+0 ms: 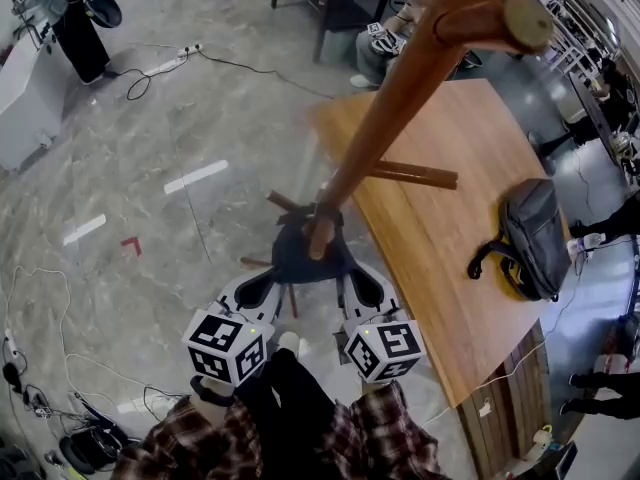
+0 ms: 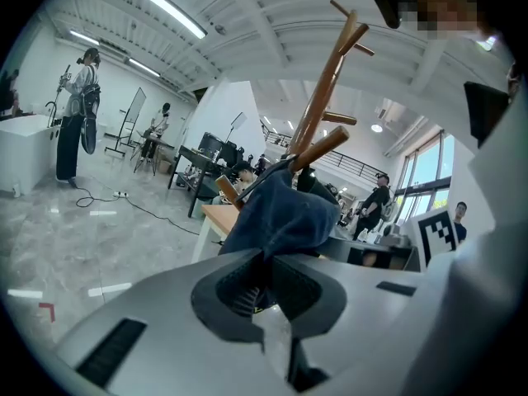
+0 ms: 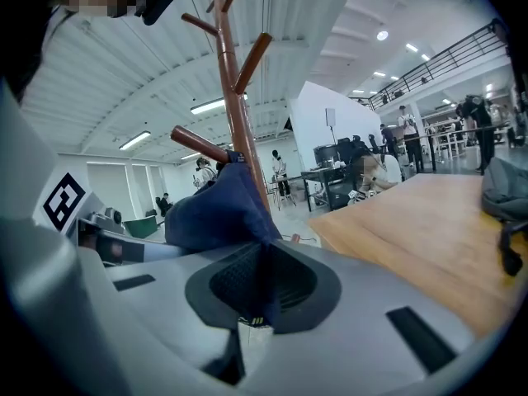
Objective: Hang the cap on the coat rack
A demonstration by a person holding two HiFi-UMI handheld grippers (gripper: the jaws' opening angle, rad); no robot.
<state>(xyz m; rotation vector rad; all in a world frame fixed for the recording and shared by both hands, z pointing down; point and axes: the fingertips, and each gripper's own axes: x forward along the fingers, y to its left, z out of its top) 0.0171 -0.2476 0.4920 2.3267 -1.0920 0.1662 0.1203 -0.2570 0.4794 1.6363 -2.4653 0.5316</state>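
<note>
A dark blue cap [image 1: 300, 253] hangs between both grippers against a low peg [image 1: 322, 238] of the brown wooden coat rack [image 1: 410, 83]. My left gripper [image 1: 268, 286] is shut on the cap's left edge, and my right gripper [image 1: 352, 284] is shut on its right edge. In the left gripper view the cap [image 2: 285, 213] bulges above the shut jaws with a peg [image 2: 318, 148] poking out over it. In the right gripper view the cap [image 3: 219, 209] sits under a peg [image 3: 198, 144] beside the rack's pole [image 3: 239, 114].
A wooden table [image 1: 450, 218] stands to the right with a grey backpack [image 1: 535, 238] on it. Cables [image 1: 150, 73] trail over the marble floor. People stand at desks [image 2: 194, 159] in the background. The rack's base legs [image 1: 285, 203] spread under the cap.
</note>
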